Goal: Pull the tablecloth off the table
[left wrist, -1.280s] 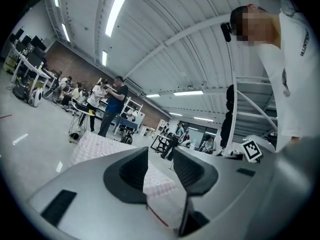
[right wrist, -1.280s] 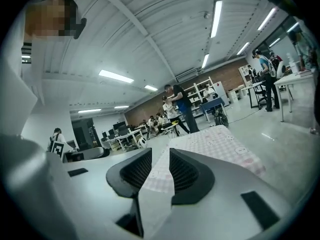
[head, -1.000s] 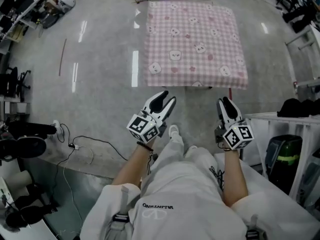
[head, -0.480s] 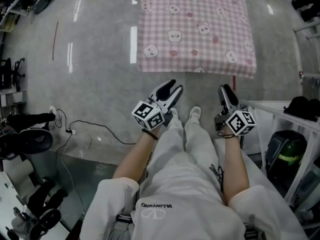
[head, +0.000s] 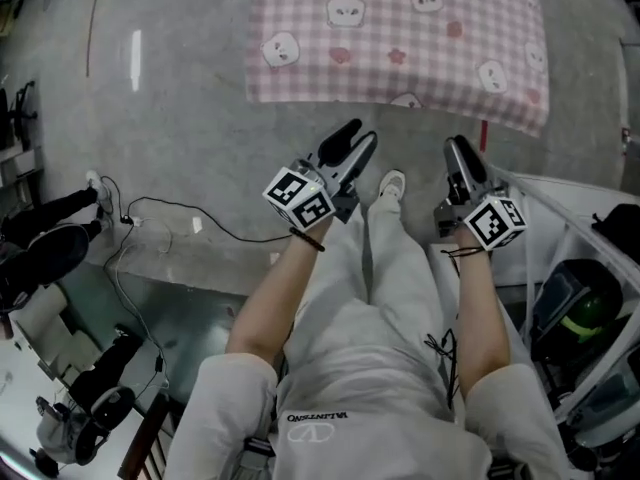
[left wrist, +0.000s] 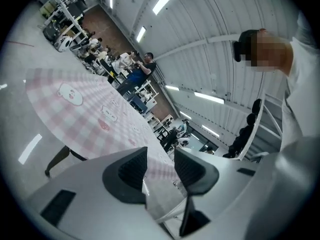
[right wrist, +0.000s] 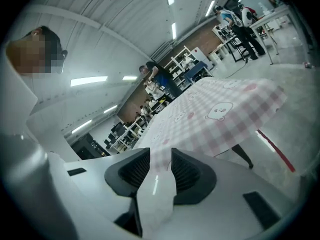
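Note:
A pink checked tablecloth (head: 400, 38) printed with small cartoon faces covers the table ahead of me, its near edge hanging down. My left gripper (head: 357, 138) is held out in front of the person's legs, just short of that near edge, open with nothing between its jaws. My right gripper (head: 457, 148) is level with it to the right, also short of the edge and open on nothing. In the left gripper view the tablecloth (left wrist: 90, 119) spreads beyond the left gripper (left wrist: 159, 159). In the right gripper view the tablecloth (right wrist: 215, 114) lies past the right gripper (right wrist: 160, 159).
A black cable (head: 170, 233) trails over the grey floor at the left. A white rack (head: 560, 228) stands close on the right, with a black and green object (head: 575, 318) under it. A red floor strip (head: 484, 133) runs by the table. People (left wrist: 140, 69) stand far behind.
The person has stepped toward the table. The tablecloth is now much nearer and larger in every view, and both grippers have come close to its near edge, still with nothing in them.

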A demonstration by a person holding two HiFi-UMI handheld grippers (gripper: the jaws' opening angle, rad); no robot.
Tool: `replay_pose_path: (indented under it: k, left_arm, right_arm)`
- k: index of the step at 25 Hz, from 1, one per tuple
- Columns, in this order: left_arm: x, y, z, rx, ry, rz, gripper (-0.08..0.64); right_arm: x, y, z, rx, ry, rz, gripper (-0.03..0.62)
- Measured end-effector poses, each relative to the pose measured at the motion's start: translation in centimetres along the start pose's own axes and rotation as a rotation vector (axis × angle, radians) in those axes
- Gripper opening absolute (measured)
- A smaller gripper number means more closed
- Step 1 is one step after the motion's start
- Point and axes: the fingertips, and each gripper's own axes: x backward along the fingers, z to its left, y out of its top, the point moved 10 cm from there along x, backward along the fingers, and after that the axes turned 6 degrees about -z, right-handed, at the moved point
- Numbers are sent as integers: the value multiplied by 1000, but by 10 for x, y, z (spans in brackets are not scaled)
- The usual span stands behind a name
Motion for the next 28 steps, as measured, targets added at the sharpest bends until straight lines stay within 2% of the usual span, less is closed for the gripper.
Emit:
replay_pose_path:
  k: [5,8,14,18,23,28]
  left_arm:
    - [-5,-29,32,79,23,-17,156]
    - [-4,-41,46,134,57,-32,160]
    - [-2,-60,85,188,96,-45,163]
    - [-5,-67,108,234,105,-88,169]
    - [-14,-76,122,290,102,-140,170]
    - [-26,-82,135,336,55,-203,172]
  right_arm:
    - [-7,-19,-32,-55,-16,-46,143]
    - [-8,-30,-48,-120,-13,-66,143]
    - [-22,-54,-92,-281,-39,-123,143]
    - [-33,-68,-114,-339,-56,-145,144]
    - [-43,-70,-129,-396,-54,-186,150]
    - [-63,-71,-141,-433,-22,-225,161]
